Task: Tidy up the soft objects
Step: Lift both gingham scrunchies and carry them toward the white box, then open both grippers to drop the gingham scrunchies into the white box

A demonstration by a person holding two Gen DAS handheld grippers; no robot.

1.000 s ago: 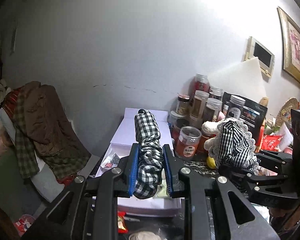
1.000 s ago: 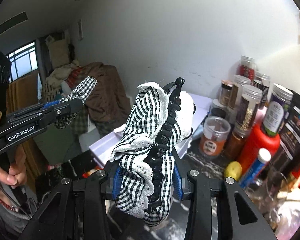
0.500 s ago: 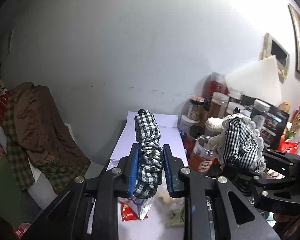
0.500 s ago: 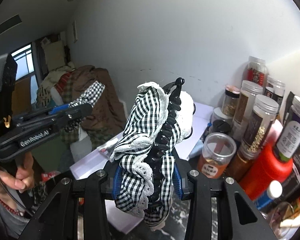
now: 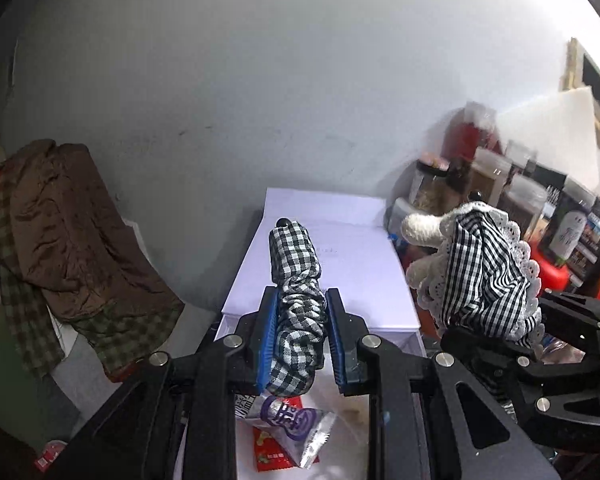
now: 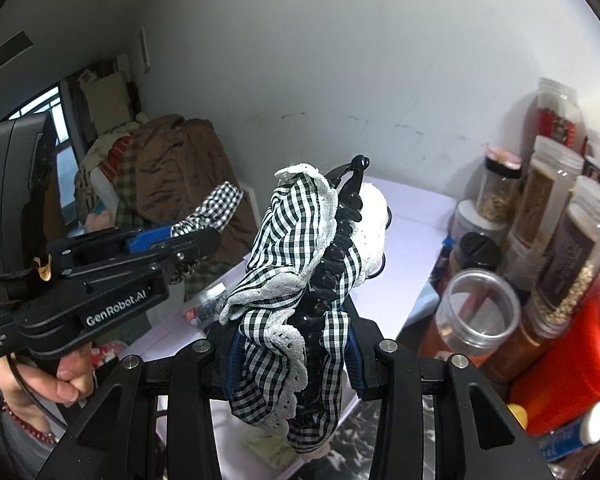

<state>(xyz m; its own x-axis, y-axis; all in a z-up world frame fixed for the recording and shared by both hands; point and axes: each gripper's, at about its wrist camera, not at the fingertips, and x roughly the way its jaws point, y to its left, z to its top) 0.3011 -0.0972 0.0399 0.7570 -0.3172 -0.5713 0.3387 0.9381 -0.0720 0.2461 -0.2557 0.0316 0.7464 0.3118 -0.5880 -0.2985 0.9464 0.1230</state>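
The left gripper [image 5: 300,336] is clamped, blue pads pressing both sides, on a black-and-white gingham fabric scrunchie [image 5: 296,280] that stands upright between the jaws. The right gripper [image 6: 296,354] is likewise closed on a black plastic claw hair clip trimmed with gingham ribbon and white lace [image 6: 300,280], its black teeth running up the middle. Both held items hang above an open white rectangular cardboard box [image 5: 332,280] whose raised lid leans toward the grey wall. Inside the box, below the left gripper, lie a silver-and-purple foil snack packet [image 5: 290,424] and a red packet [image 5: 268,444] beneath it. Right of the box stand clear plastic jars [image 6: 556,196] holding grains and spices, one open-topped clear jar with reddish contents [image 6: 476,312], and a red plastic bottle [image 6: 568,364]. A brown quilted garment [image 5: 72,220] is draped over furniture at left.
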